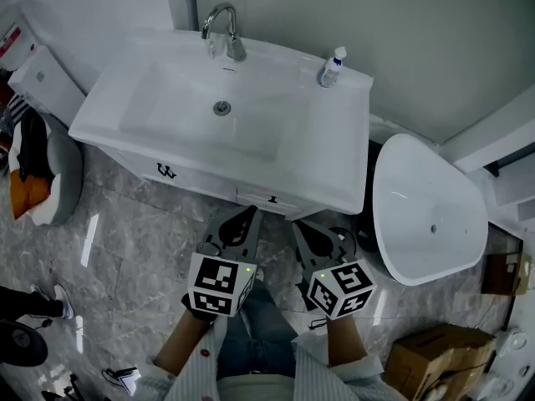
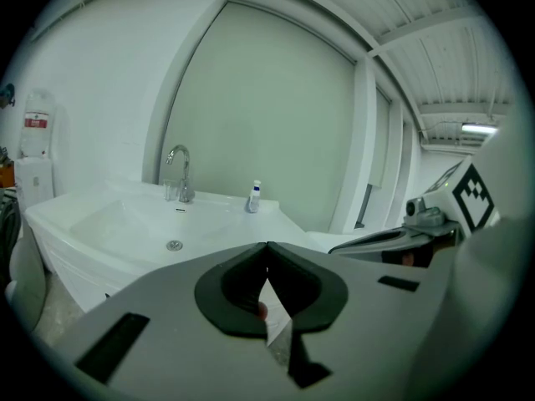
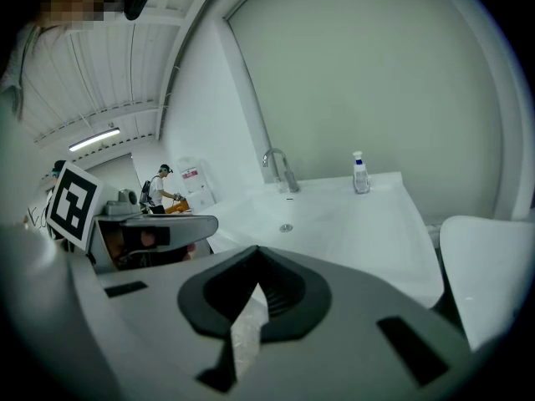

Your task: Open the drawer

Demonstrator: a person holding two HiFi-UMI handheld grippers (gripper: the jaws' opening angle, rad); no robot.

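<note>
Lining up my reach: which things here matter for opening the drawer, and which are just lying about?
Job:
white drawer front with dark handle
shut left gripper
shut right gripper

Lying about:
chrome tap
small blue-capped plastic bottle
white oval basin
brown cardboard box

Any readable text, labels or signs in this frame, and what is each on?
None can be read.
Dark mark on the white vanity cabinet front: too small.
Red label on the white wall unit: blurred.
Label on the small clear bottle with blue cap: too small.
</note>
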